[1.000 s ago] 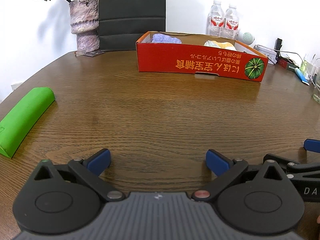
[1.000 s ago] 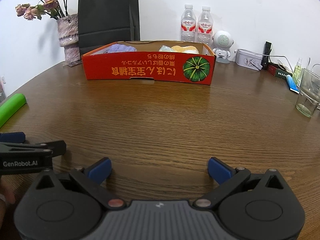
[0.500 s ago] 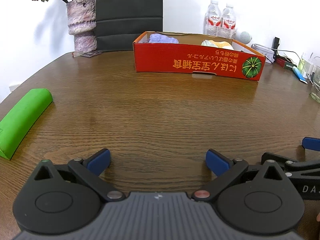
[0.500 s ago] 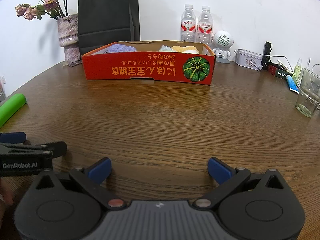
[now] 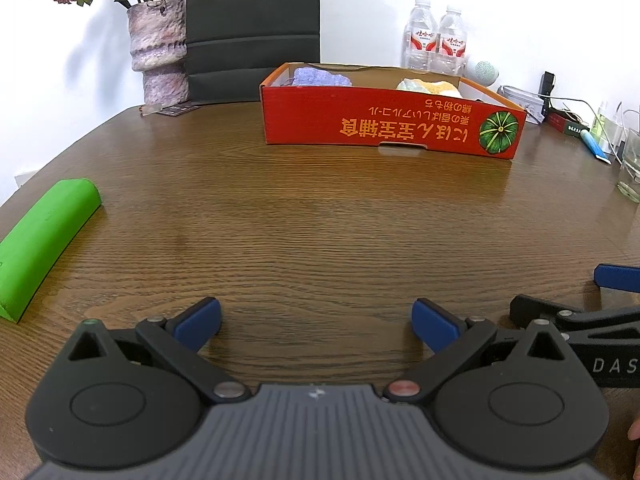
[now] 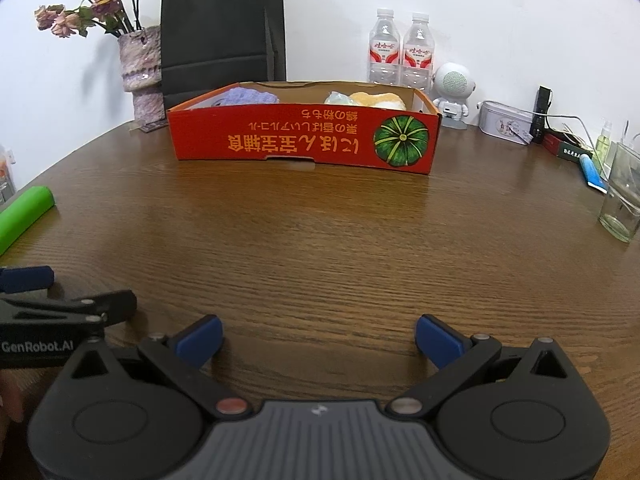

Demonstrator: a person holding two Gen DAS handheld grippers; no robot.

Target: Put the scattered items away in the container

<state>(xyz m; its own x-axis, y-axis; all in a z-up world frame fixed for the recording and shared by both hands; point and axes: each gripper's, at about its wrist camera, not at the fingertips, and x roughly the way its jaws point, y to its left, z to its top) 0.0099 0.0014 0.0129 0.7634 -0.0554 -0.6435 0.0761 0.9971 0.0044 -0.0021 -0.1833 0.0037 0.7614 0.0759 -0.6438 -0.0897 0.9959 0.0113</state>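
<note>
A red cardboard box (image 5: 384,128) with a pumpkin print stands at the far middle of the wooden table; it also shows in the right wrist view (image 6: 304,140). Inside lie a purple cloth (image 5: 320,78) and a yellow-white soft item (image 5: 428,86). A green foam wedge (image 5: 44,240) lies on the table at the left, also seen in the right wrist view (image 6: 24,212). My left gripper (image 5: 316,316) is open and empty, low over the near table. My right gripper (image 6: 318,334) is open and empty beside it.
A vase of dried flowers (image 5: 160,60) and a black paper bag (image 6: 222,36) stand at the back left. Two water bottles (image 6: 400,52), a small white robot speaker (image 6: 452,92), a tin (image 6: 506,122) and a glass (image 6: 622,200) crowd the back right.
The left wrist view has shifted slightly, so the box sits a little more to the left and lower in it. The right gripper has barely moved. Both jaws stay open.
</note>
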